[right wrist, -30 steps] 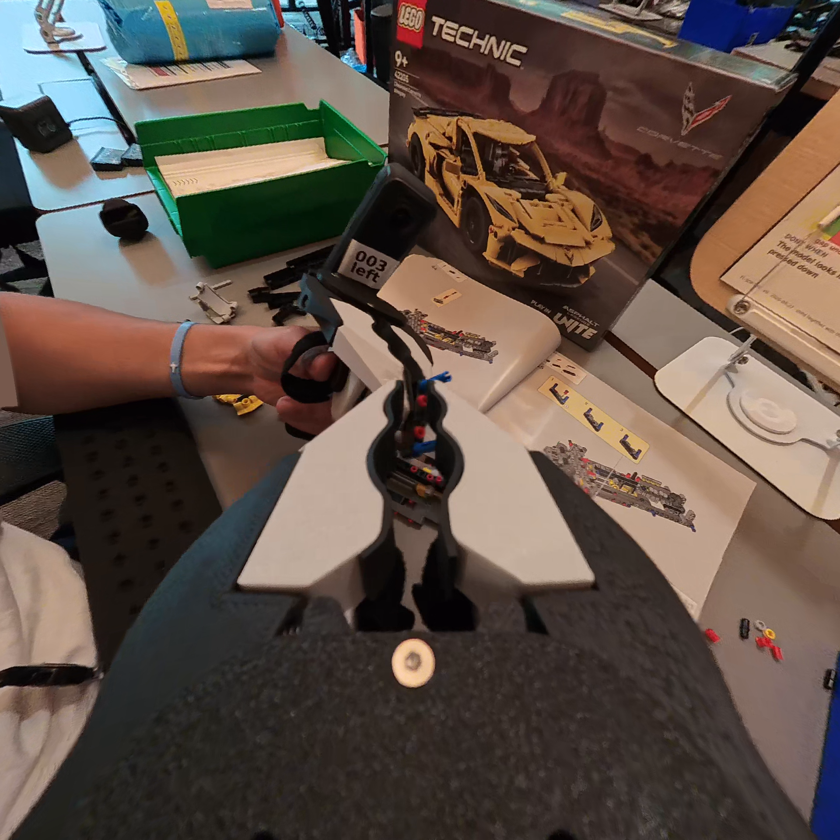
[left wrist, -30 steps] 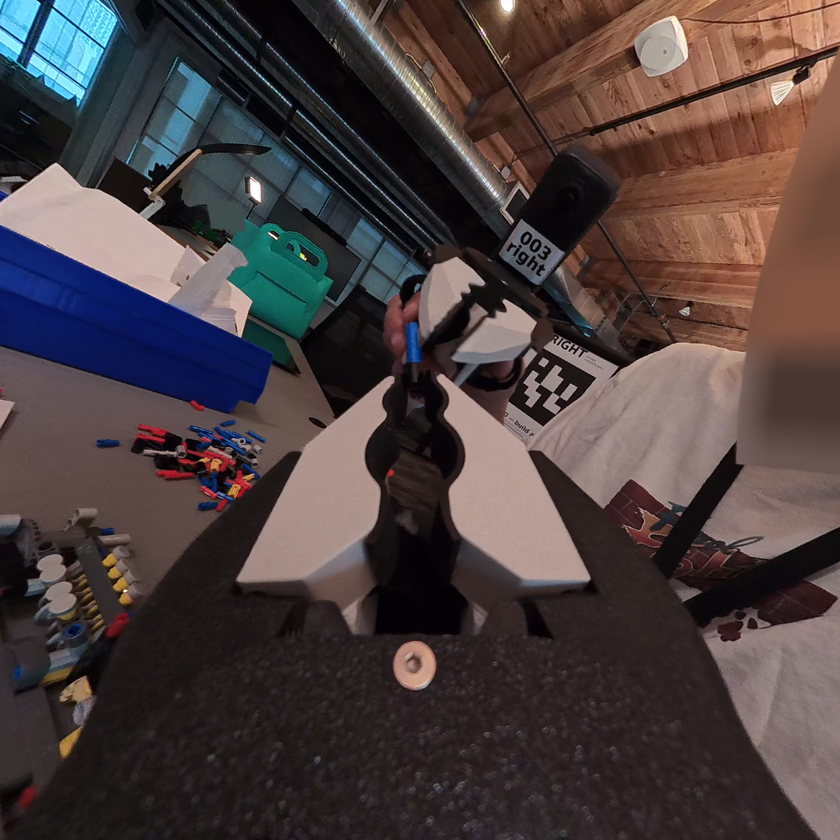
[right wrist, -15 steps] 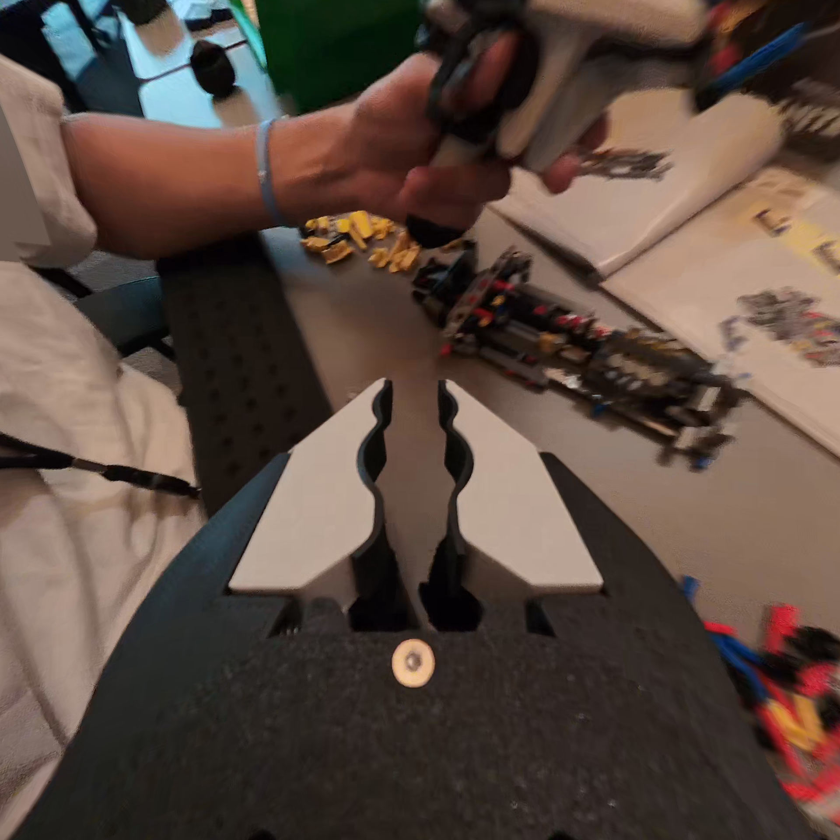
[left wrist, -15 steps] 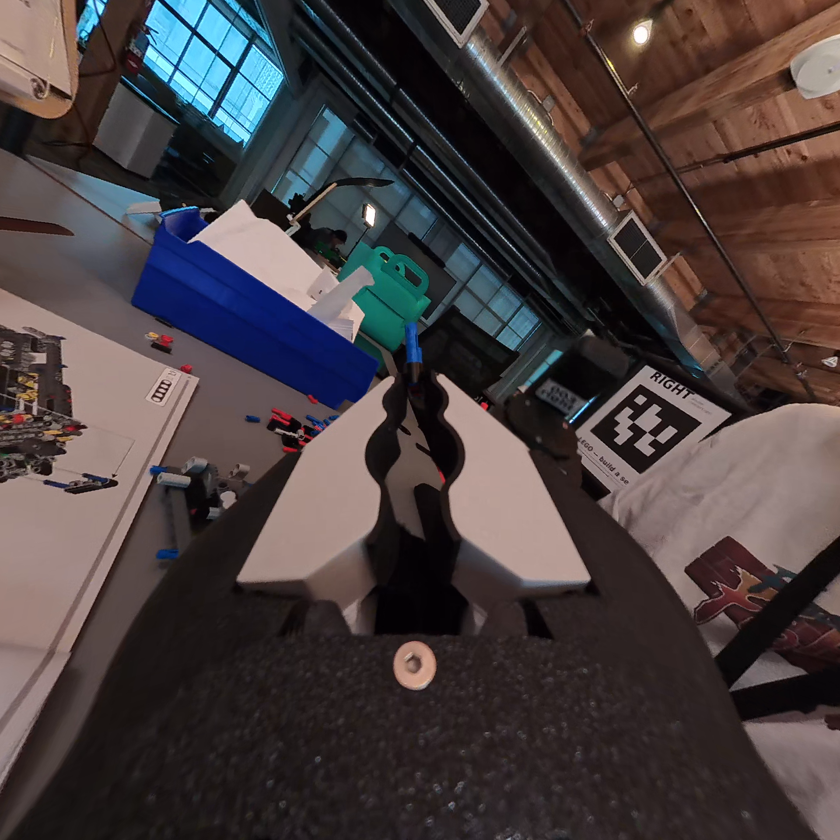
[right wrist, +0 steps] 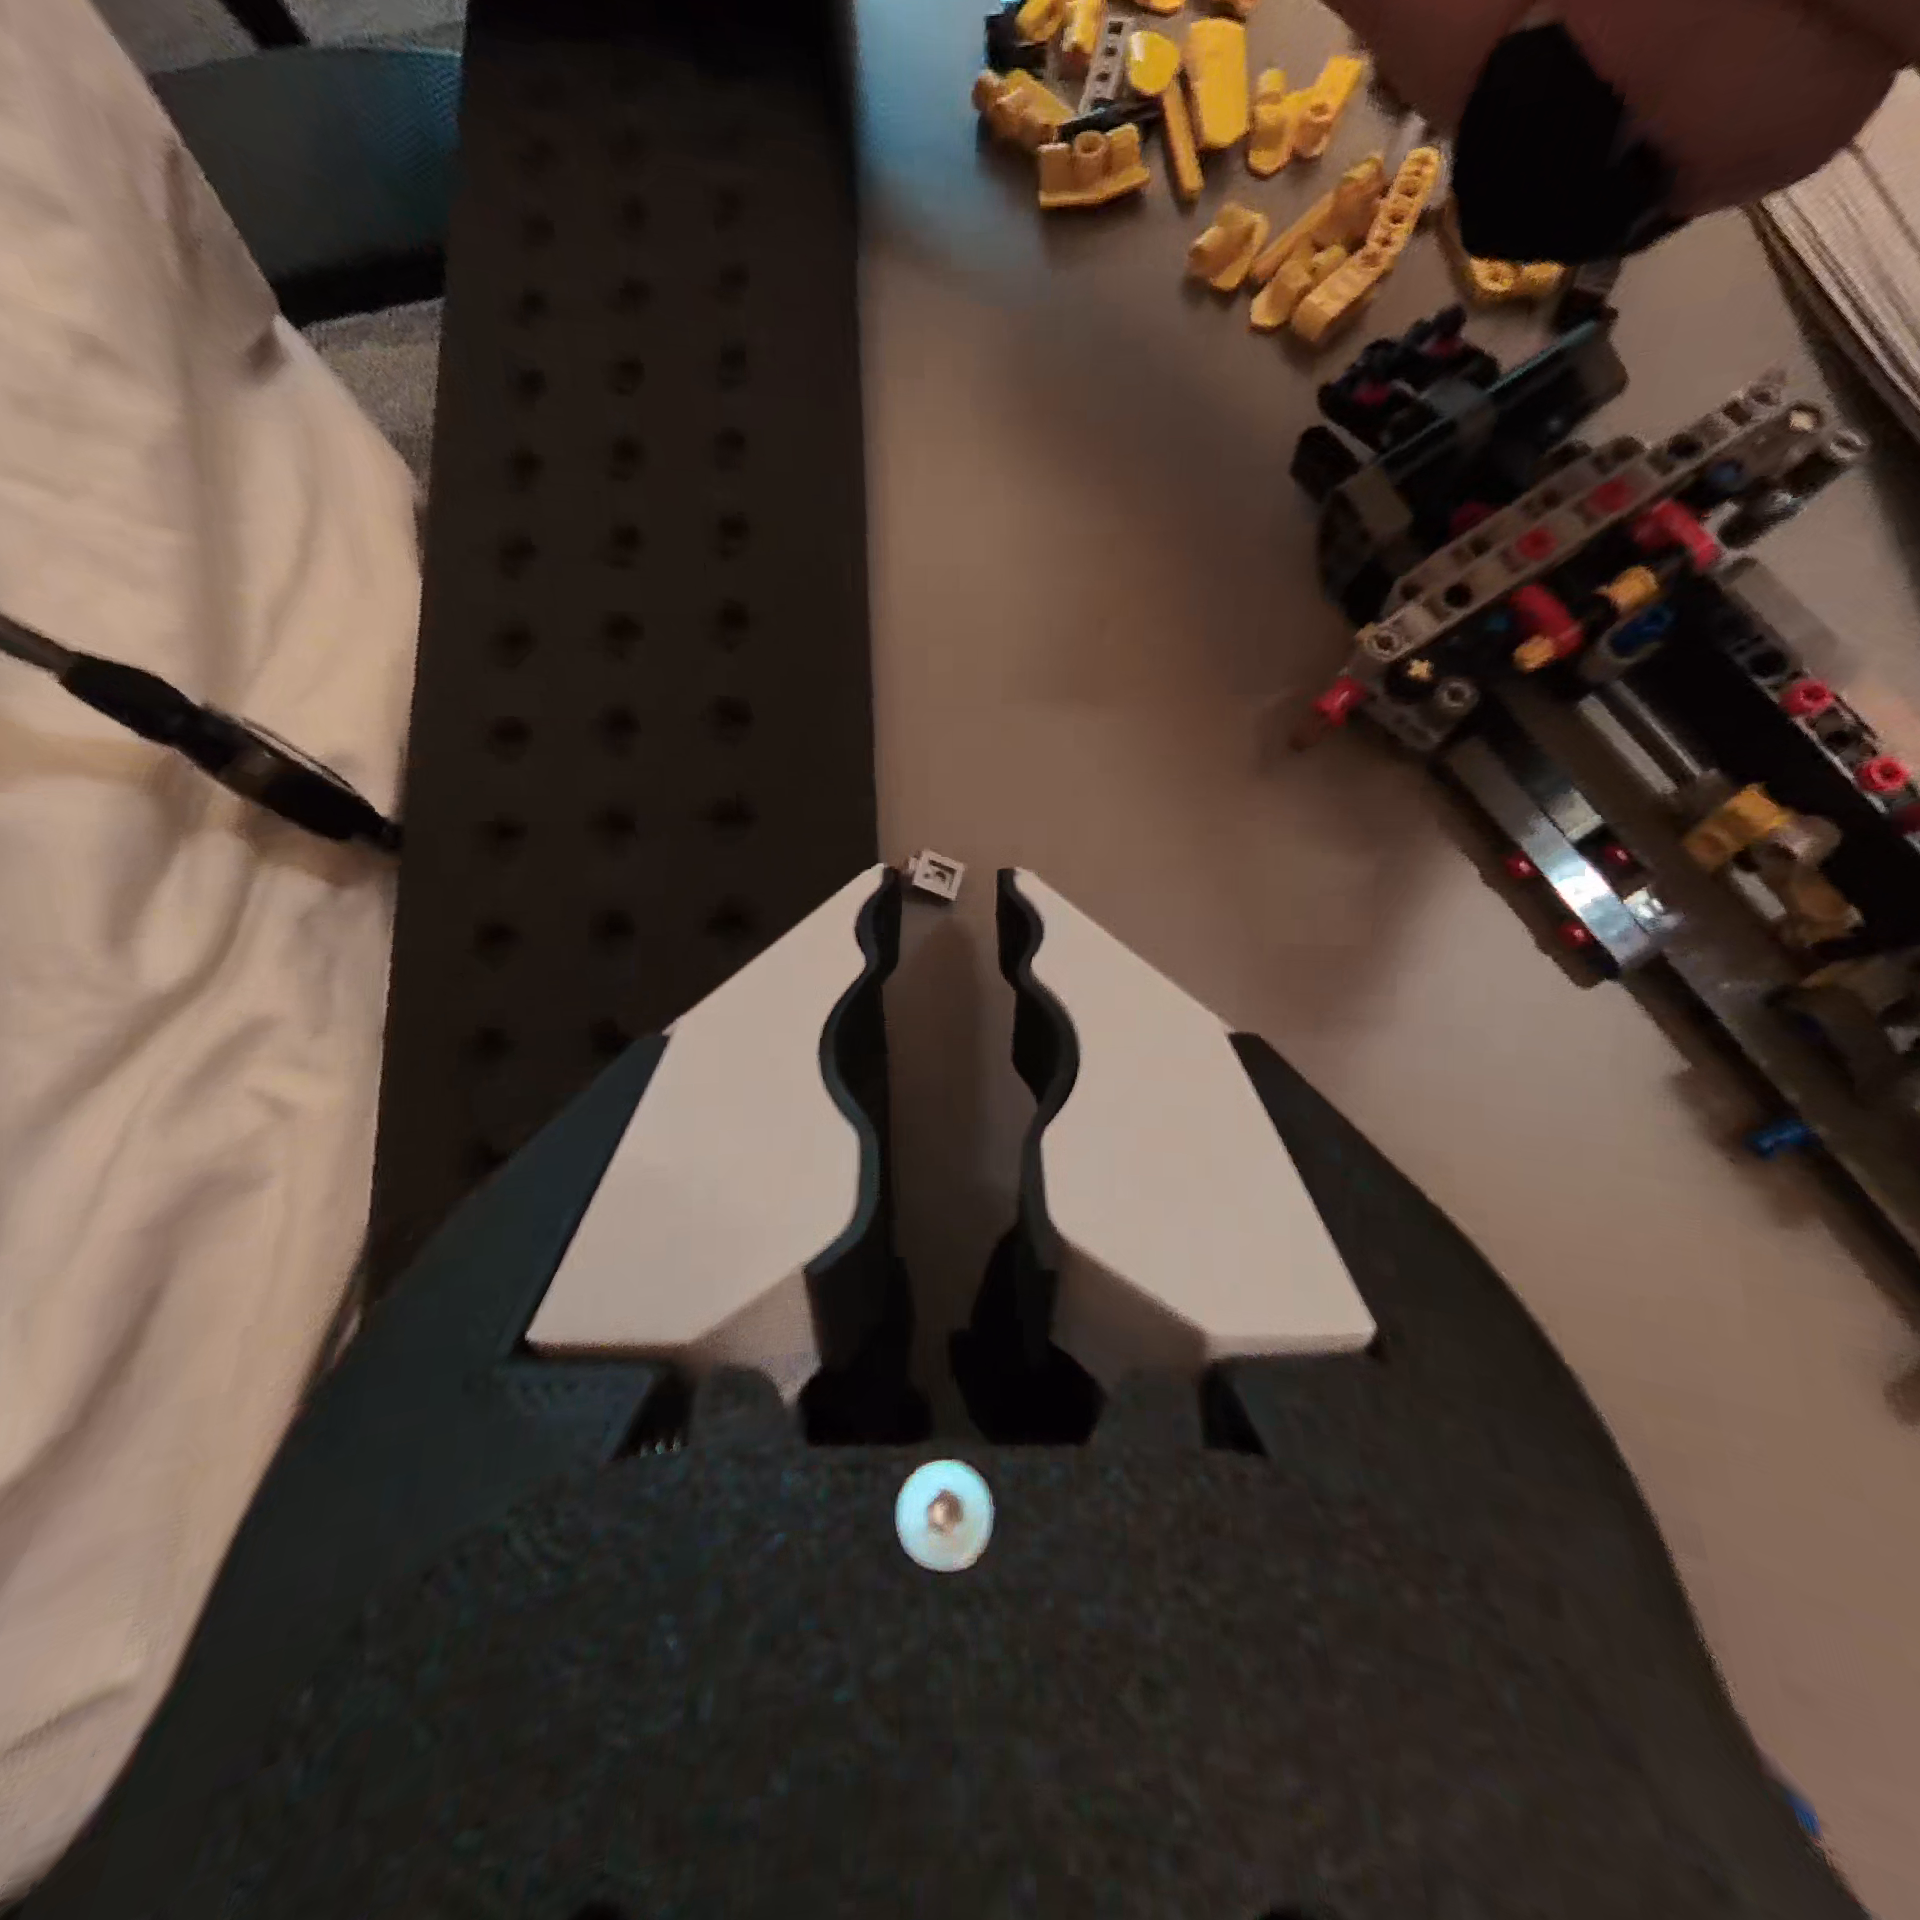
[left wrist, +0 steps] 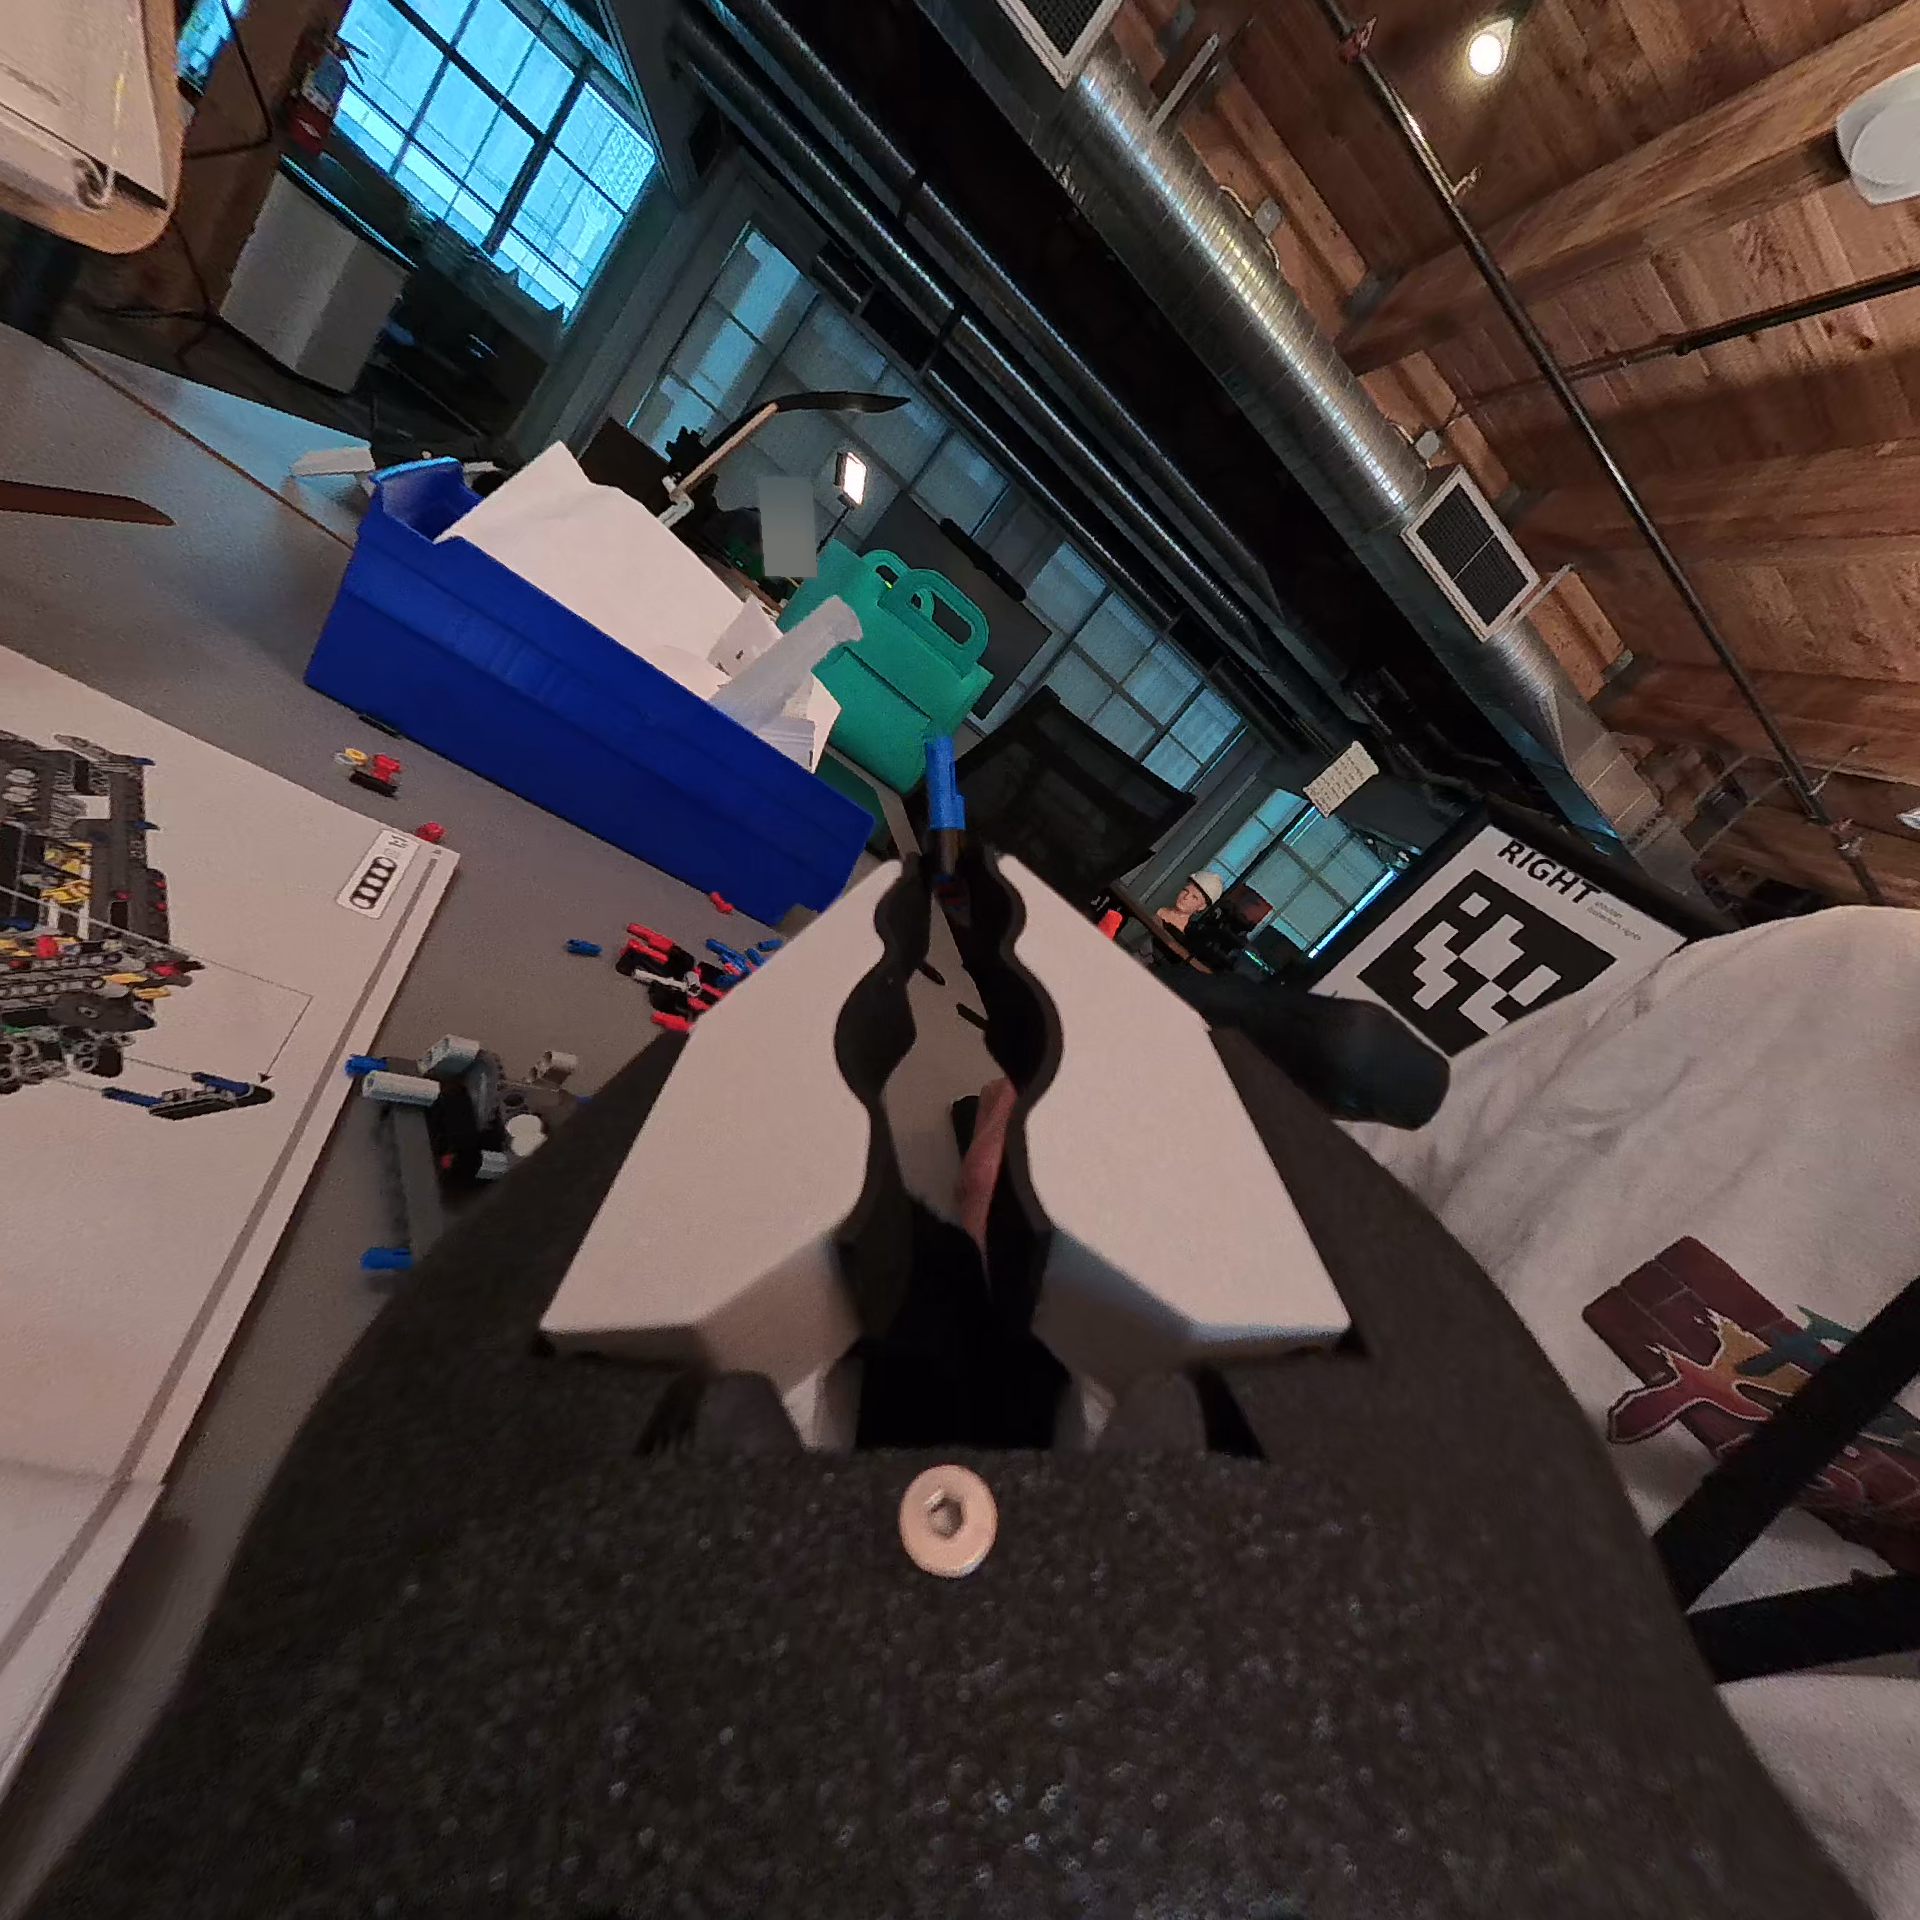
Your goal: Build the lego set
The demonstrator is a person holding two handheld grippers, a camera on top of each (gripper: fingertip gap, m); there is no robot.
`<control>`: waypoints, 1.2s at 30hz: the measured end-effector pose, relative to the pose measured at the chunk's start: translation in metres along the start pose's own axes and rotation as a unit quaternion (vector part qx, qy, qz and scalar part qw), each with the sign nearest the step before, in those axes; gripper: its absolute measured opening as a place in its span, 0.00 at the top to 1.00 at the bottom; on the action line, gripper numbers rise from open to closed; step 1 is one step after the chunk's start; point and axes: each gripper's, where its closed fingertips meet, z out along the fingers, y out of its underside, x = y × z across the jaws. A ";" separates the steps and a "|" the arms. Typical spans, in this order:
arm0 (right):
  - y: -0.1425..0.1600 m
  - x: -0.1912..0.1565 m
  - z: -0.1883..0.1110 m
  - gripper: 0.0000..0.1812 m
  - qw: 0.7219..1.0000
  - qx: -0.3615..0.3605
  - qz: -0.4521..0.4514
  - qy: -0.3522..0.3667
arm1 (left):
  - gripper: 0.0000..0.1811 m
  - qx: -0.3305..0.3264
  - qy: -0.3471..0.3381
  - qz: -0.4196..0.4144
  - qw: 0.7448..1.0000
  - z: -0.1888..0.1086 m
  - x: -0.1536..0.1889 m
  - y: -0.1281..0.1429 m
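Note:
In the left wrist view my left gripper [left wrist: 948,868] is shut on a thin black part with a blue pin [left wrist: 940,784] sticking out past the fingertips, held in the air above the table. In the right wrist view my right gripper [right wrist: 940,878] is open and points down at the table. A small grey piece [right wrist: 935,873] lies on the table right at its fingertips, nearer the left one. The long black and grey chassis assembly [right wrist: 1610,623] with red, yellow and blue pins lies to the right of it.
A pile of yellow parts [right wrist: 1195,135] lies at the far side, near the hand holding the other gripper [right wrist: 1558,135]. A black perforated strip [right wrist: 644,520] runs along the table's edge. A blue bin [left wrist: 582,686], instruction sheet [left wrist: 156,1039], loose small parts [left wrist: 686,966] and a grey sub-assembly [left wrist: 468,1091] are on the table. The tips of one gripper are about 20 cm away from the tips of the other. My left tips are roughly 15 cm from the grey sub-assembly [left wrist: 468,1091].
My right gripper has opened, left the part held by the left gripper, and swung down to the table by the small grey piece. My left gripper turned, still holding the blue-tipped part.

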 end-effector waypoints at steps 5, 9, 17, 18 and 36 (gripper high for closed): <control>0.001 -0.004 0.010 0.93 0.997 -0.007 -0.063 -0.039 | 0.97 -0.019 -0.003 0.013 1.000 0.004 0.002 0.007; 0.002 -0.004 0.009 0.91 0.992 0.001 -0.097 -0.078 | 0.97 -0.026 -0.003 0.018 0.999 0.005 0.003 0.010; 0.005 -0.002 0.014 0.90 0.959 -0.058 -0.243 -0.134 | 0.97 -0.046 -0.001 0.024 0.999 0.007 0.001 0.017; 0.005 -0.001 0.016 0.90 0.953 -0.071 -0.258 -0.144 | 0.97 -0.048 -0.002 0.024 0.999 0.007 0.001 0.018; -0.110 0.115 -0.140 0.96 0.903 0.302 -0.034 0.304 | 0.97 -0.028 -0.018 0.049 0.998 0.006 0.000 0.011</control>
